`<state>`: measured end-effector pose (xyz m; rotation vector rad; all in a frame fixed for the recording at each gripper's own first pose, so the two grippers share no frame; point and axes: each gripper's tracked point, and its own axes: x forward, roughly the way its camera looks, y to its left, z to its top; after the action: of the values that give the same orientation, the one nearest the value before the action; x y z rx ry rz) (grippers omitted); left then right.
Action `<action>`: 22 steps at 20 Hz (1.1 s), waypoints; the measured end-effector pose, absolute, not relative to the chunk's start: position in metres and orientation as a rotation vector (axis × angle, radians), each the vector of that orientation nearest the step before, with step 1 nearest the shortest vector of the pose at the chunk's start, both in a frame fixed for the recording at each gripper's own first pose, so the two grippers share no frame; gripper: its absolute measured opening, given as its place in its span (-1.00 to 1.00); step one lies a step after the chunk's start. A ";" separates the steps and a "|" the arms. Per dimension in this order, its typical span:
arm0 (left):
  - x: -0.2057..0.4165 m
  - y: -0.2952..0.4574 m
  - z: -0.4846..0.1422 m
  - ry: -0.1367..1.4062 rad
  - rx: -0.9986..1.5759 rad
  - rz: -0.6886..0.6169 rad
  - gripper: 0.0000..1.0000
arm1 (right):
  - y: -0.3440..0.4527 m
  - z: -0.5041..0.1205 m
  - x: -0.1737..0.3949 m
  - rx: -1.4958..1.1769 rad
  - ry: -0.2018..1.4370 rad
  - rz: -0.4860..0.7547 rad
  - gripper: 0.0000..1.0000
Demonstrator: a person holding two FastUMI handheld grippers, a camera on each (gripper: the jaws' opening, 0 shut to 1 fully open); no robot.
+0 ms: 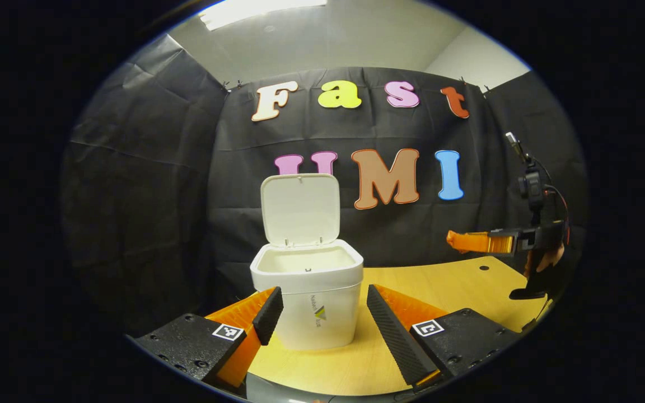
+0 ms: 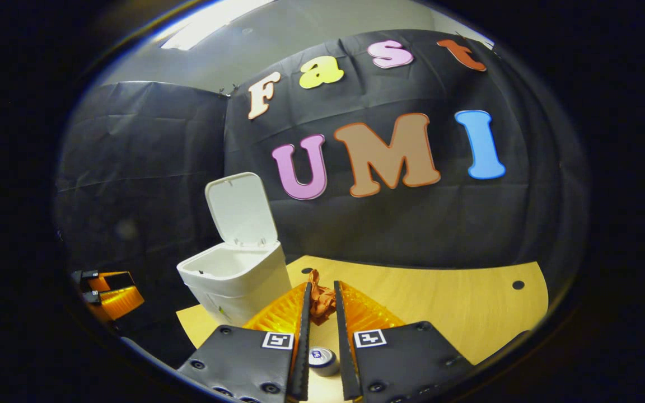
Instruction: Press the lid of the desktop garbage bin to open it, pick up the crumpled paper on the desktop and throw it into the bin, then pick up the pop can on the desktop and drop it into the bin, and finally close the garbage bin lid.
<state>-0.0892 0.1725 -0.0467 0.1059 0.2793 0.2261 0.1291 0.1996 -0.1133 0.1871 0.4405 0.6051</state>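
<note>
Grippers first. In the left gripper view, the left gripper [image 1: 318, 313] sits low at the bottom of the frame, its jaws released and spread wide, one finger on each side of the white garbage bin [image 1: 311, 296] without touching it. At the right edge of that same frame the right gripper [image 1: 459, 240] is raised above the table, pointing toward the middle, with a hand [image 1: 549, 258] just showing behind it.

In the right gripper view, the right gripper [image 2: 321, 305] points forward at the bottom centre, jaws drawn close together and clamped on the crumpled paper [image 2: 320, 298], an orange-brown wad pinched between the fingertips. Below it, seen through the slot between the fingers, the pop can [image 2: 322, 359] stands upright on the wooden desktop [image 2: 457, 313]. The left gripper [image 2: 111, 294] shows at the lower left edge of this frame, beside the bin.

The garbage bin [image 2: 235, 277] stands left of centre near the desktop's back edge, its lid [image 1: 300, 208] swung up and standing nearly upright against the black cloth wall [image 1: 143, 184]. The inside that can be seen from the left gripper view looks bare and pale; its bottom is hidden below the rim.

To the right of the bin the desktop [image 1: 445, 285] lies open up to its curved right edge. A small dark hole [image 2: 518, 284] marks the wood near that edge.
</note>
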 end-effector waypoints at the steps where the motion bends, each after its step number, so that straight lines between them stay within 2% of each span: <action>1: -0.091 0.180 -0.047 0.281 0.105 0.236 0.86 | 0.215 -0.105 0.133 0.185 0.424 0.625 -0.50; 9: -0.118 0.249 -0.052 0.303 0.103 0.339 0.86 | 0.339 -0.083 0.149 0.178 0.362 0.758 -0.51; 15: -0.138 0.285 -0.058 0.313 0.081 0.413 0.87 | 0.414 -0.100 0.154 0.137 0.387 0.821 -0.54; 19: -0.149 0.300 -0.061 0.312 0.072 0.456 0.87 | 0.440 -0.122 0.149 0.111 0.458 0.846 -0.46; 22: -0.154 0.302 -0.062 0.311 0.070 0.467 0.87 | 0.438 -0.117 0.150 0.098 0.428 0.825 1.00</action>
<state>-0.1540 0.3018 -0.0621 0.0698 0.3105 0.4672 0.1499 0.4378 -0.1167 0.0977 0.4285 0.8248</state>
